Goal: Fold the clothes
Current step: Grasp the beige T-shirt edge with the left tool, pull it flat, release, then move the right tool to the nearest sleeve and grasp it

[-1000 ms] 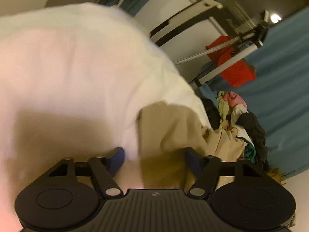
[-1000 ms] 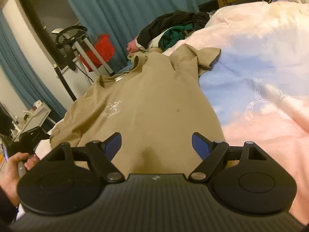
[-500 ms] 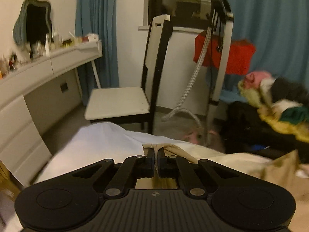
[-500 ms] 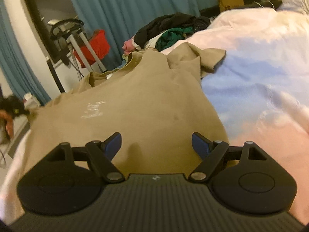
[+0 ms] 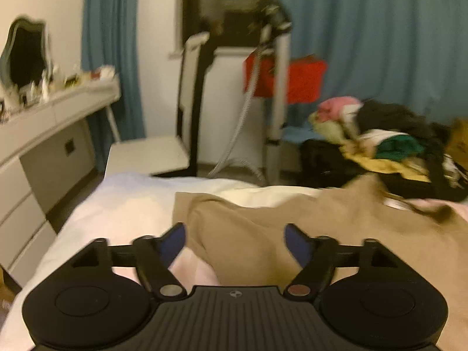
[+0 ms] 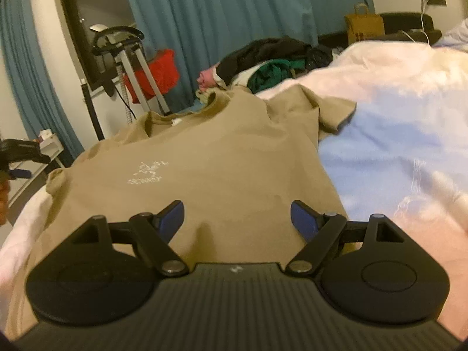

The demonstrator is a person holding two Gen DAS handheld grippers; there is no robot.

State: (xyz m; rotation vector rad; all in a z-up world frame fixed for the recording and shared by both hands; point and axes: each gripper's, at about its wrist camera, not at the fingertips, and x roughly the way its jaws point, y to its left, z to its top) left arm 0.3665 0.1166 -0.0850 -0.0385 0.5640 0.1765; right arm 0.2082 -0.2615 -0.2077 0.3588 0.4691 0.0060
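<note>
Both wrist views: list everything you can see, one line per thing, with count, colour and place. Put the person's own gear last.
T-shirt: one, tan, white chest print, spread flat on the bed.
Duvet: one, white, pink and pale blue, under the shirt.
Clothes pile: one heap, black, green, pink and yellow, beyond the shirt's collar.
Curtains: teal, along the far wall.
Red cloth: one, hanging on the grey stand.
Stand: one, grey and black, by the window.
Chair: one, white seat, black frame, beside the bed.
Dresser: one, white, left wall, cluttered top.
Mirror: one, above the dresser.
Paper bag: one, brown, far right.
Left gripper: black, blue pads, open over the shirt's left edge.
Right gripper: black, blue pads, open over the hem.
</note>
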